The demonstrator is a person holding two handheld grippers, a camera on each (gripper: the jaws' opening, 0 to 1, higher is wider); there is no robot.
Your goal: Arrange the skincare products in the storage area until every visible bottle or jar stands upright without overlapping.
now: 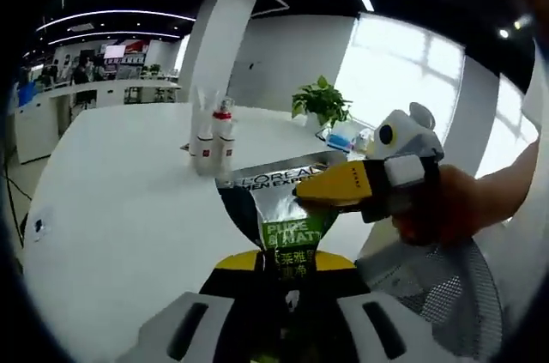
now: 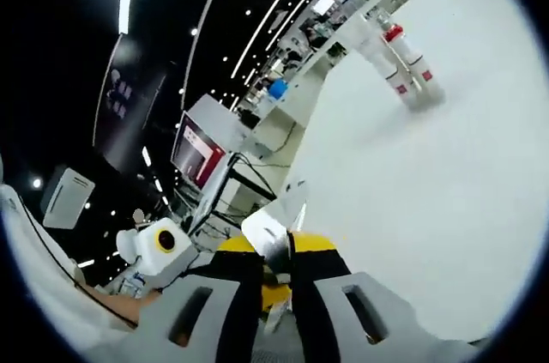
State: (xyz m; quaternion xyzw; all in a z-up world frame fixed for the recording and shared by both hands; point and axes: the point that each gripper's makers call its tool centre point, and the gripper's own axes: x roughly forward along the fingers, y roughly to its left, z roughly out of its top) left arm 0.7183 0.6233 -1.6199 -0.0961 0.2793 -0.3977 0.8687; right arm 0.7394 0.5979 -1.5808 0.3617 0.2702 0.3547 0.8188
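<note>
A silver, black and green L'Oreal tube [image 1: 276, 204] rises between the jaws of my left gripper [image 1: 287, 275], which is shut on its lower end. My right gripper [image 1: 333, 192], yellow-jawed, reaches in from the right and is shut on the tube's upper silver end. In the right gripper view the silver tube edge [image 2: 269, 241] sits pinched in the right gripper [image 2: 276, 270]. Two white bottles stand upright side by side on the white table [image 1: 120, 200]: one clear-capped [image 1: 202, 140], one red-capped [image 1: 224, 133]. They show far off as a clear-capped bottle [image 2: 383, 64] and a red-capped bottle [image 2: 413, 61].
A potted plant [image 1: 320, 104] and small items [image 1: 347, 137] sit at the table's far side. A person's hand [image 1: 459, 207] holds the right gripper. A mesh chair back [image 1: 450, 299] is at lower right. Desks and screens [image 2: 199, 153] lie beyond the table edge.
</note>
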